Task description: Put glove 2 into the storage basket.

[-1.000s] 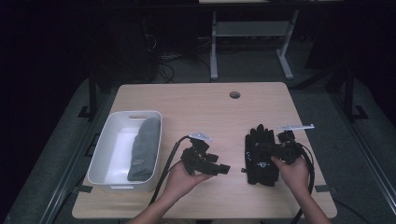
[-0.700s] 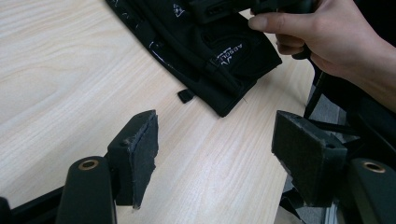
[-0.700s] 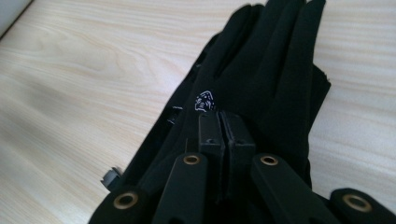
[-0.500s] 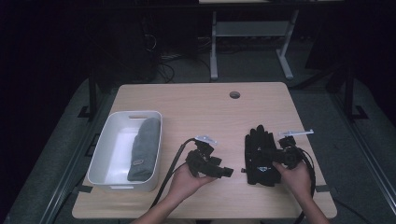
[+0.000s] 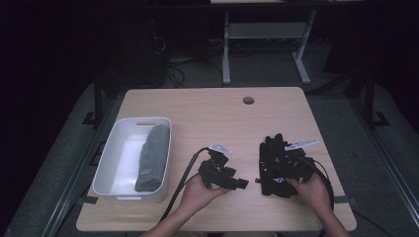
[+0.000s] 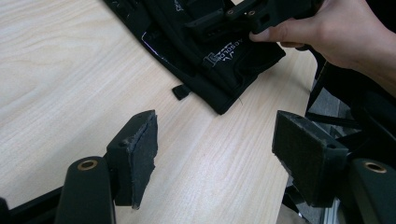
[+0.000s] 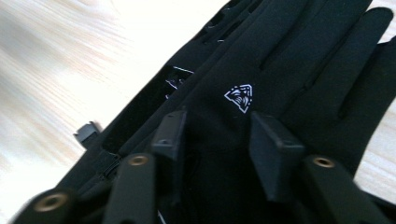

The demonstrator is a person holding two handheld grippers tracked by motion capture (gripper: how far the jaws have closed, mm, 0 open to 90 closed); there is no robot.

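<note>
A pair of black gloves lies flat on the right side of the wooden table. My right gripper rests over them. In the right gripper view its jaws have just been opening and my right gripper stands apart above the glove with the white emblem, the pads not pressing the fabric. My left gripper lies just left of the gloves, pointing at them. In the left gripper view my left gripper is open over bare wood, short of the glove cuff.
A white bin at the table's left holds a grey glove. A round cable hole sits near the far edge. Black cables trail from both grippers toward the near edge. A person's hand holds the right gripper.
The left gripper has edged a little toward the gloves and the near edge. The right hand stays on the gloves. Gloves and bin lie where they were.
</note>
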